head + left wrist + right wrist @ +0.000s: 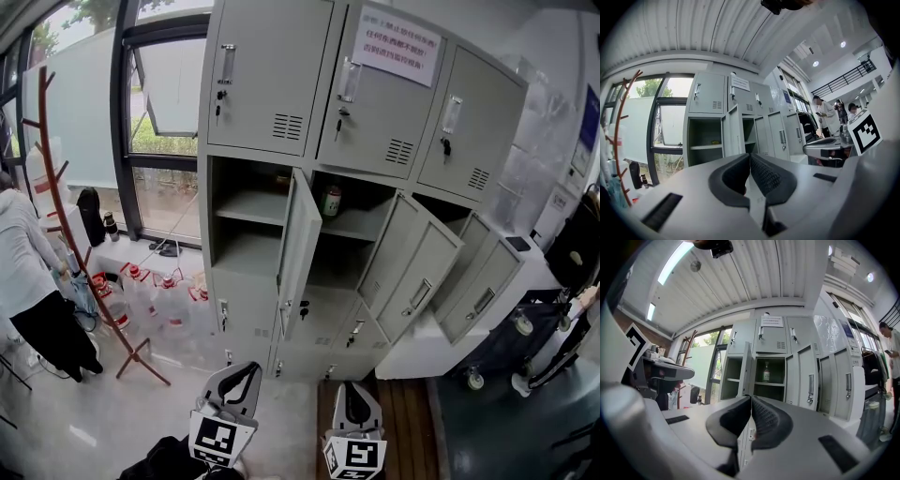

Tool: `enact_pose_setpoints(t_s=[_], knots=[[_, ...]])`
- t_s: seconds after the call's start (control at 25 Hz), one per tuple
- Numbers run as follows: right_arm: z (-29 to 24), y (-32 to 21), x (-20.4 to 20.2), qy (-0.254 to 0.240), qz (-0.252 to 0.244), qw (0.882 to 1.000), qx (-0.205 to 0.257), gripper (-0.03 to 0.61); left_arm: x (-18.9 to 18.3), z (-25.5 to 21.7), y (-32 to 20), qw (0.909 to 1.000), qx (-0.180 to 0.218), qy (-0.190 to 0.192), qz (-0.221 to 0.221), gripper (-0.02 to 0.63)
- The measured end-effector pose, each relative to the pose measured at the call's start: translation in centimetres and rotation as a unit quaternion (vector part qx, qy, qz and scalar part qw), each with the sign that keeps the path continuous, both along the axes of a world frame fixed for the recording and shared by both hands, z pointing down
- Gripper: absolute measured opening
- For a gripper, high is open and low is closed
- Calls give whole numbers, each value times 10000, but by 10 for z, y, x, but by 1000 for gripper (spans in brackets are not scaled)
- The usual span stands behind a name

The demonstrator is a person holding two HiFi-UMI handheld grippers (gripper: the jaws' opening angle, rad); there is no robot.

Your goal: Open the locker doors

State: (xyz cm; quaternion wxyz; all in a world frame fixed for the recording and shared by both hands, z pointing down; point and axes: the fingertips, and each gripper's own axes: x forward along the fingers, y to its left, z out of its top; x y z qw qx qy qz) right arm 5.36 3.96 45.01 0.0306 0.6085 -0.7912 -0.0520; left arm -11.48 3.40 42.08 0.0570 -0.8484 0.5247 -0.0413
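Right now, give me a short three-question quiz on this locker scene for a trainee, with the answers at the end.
1. True or false: all three top-row locker doors are closed.
2. Multiple choice: the bottle stands in which open middle-row compartment? A. left B. middle C. right
3. Fill in the blank: the jaws of the left gripper and the right gripper are both ____, with nothing between them.
Key: 1 true; 2 B; 3 shut.
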Motion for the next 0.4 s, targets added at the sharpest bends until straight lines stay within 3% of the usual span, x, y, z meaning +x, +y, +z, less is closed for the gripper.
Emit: enact_pose_setpoints(t_s=[0.24, 0.4], knots=[[0, 1, 3, 9, 13, 10000, 12, 18, 2, 0, 0, 9999, 111, 56, -9, 26], [0, 1, 4, 9, 12, 10000, 22, 18, 4, 0, 2, 10000, -18, -25, -9, 26]])
